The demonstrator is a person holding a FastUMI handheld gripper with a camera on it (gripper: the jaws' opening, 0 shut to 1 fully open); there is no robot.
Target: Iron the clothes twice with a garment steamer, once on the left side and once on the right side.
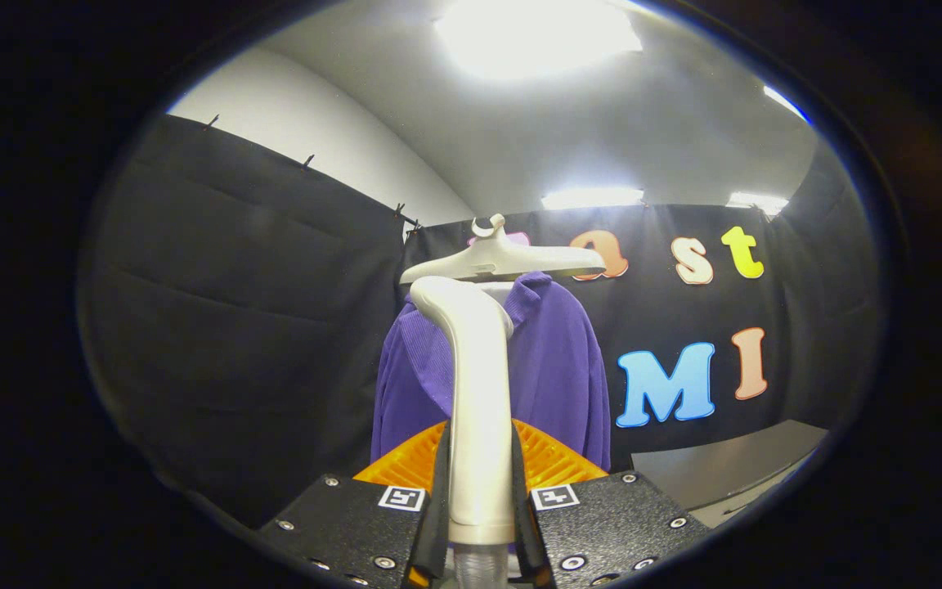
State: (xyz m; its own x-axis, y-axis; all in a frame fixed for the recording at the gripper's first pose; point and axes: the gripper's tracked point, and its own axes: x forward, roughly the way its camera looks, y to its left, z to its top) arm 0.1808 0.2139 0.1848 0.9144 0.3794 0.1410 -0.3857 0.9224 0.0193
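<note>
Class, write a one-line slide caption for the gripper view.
Gripper shut on a white garment steamer, its head raised before the purple garment on a hanger.

Glossy plastic steamer (479, 393), ribbed-knit top (557, 368)

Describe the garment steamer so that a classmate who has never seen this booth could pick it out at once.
Start at the black cloth wall, then find the purple garment hanging on a pale hanger. Right before it stands the garment steamer, its handle clamped between the fingers of the gripper. It is the smooth off-white piece that rises upright, then bends over at the top toward the cloth.
</note>
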